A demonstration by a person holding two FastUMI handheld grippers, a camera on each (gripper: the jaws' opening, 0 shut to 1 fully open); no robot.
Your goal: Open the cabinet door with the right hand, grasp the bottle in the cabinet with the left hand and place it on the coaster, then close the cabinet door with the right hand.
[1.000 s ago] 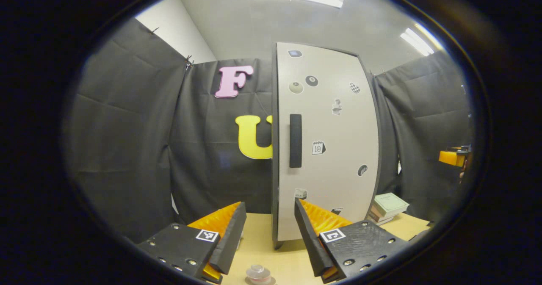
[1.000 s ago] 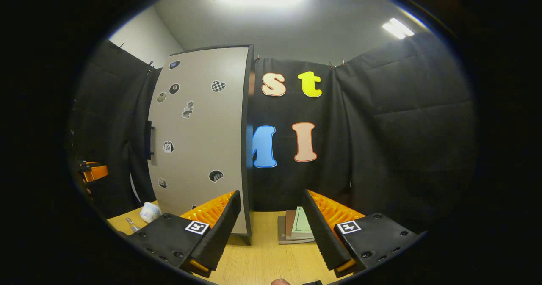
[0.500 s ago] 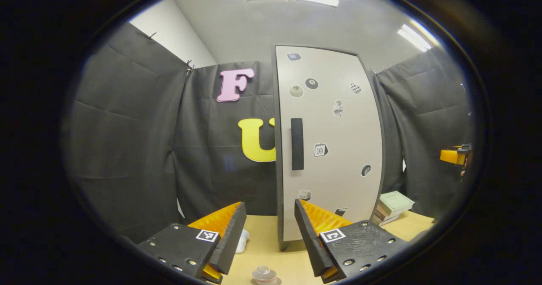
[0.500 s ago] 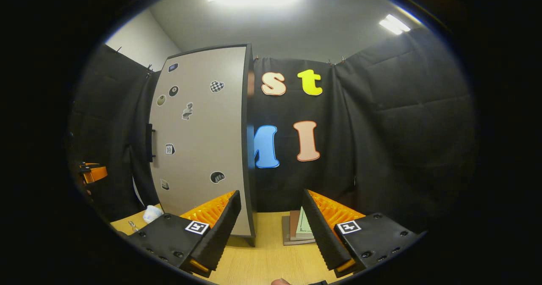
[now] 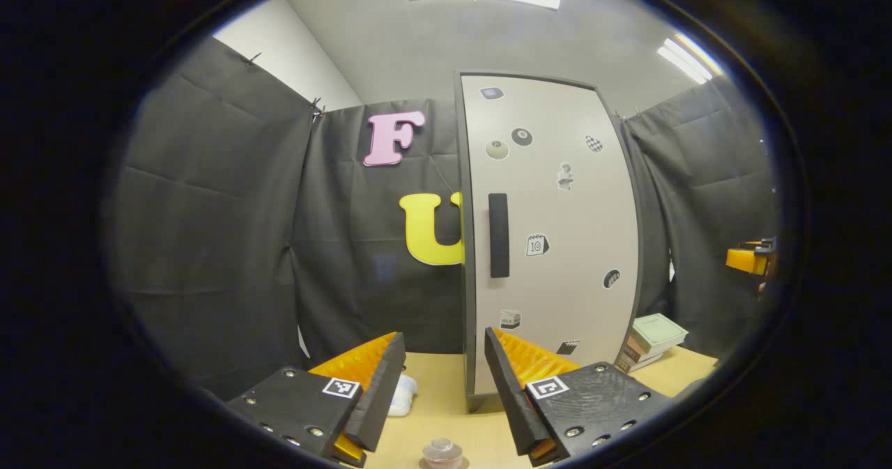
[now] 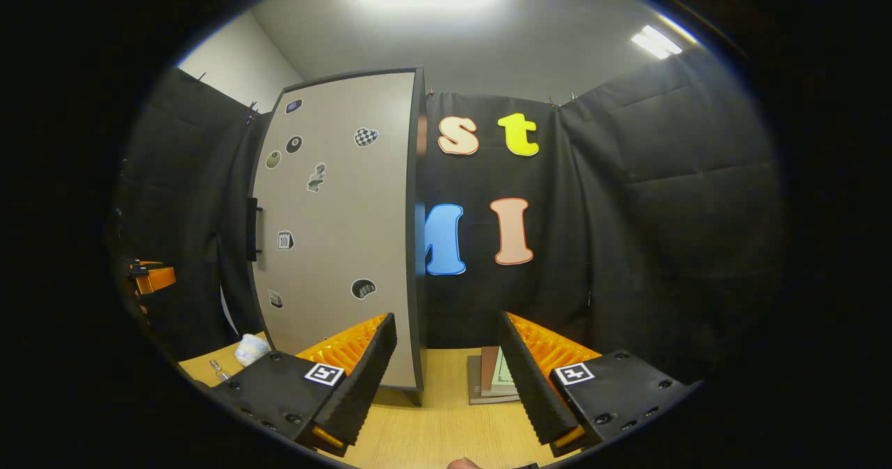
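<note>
Left gripper view: the left gripper gapes wide, holding nothing, before the flat, matte, sticker-dotted cabinet door shut at one o'clock, its bar handle upright; right gripper view: the right gripper spread empty over woodgrain table, stacked books between its fingers.

Left gripper view low over the table, facing the cabinet door from its handle side, right gripper view from its other side, door shared.
</note>
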